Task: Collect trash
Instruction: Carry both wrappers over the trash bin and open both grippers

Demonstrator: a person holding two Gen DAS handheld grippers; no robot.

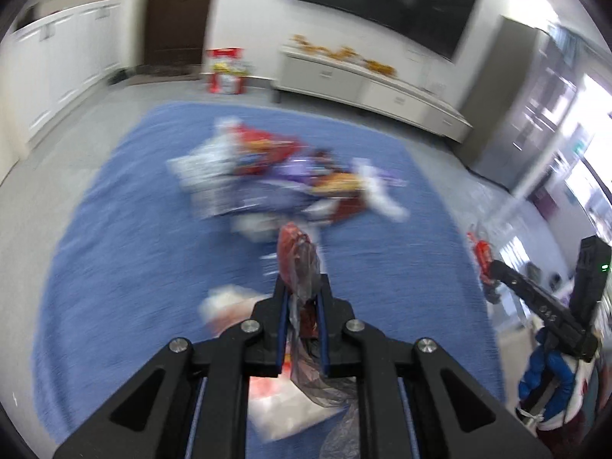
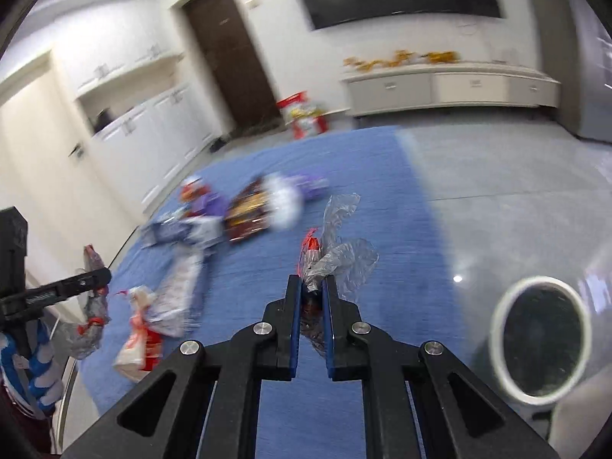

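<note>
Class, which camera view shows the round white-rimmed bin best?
The right wrist view. The bin sits on the grey floor at its lower right, white rim and dark inside both visible, beside the blue rug. The left wrist view does not show the bin at all.

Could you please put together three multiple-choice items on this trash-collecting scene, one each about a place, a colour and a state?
1. Where does the white-rimmed round bin stand?
A. On the grey floor beside the rug
B. In the middle of the rug
C. On the cabinet

2. What colour is the woven rug?
A. Green
B. Blue
C. Beige

3. What is the right gripper doing?
A. Open over bare floor
B. Shut on nothing
C. Shut on a crumpled clear plastic wrapper with red print

Answers:
1 A: the bin sits on grey floor, off the rug's edge.
2 B: the rug is plainly blue.
3 C: the wrapper sticks out from between the closed pads.
</note>
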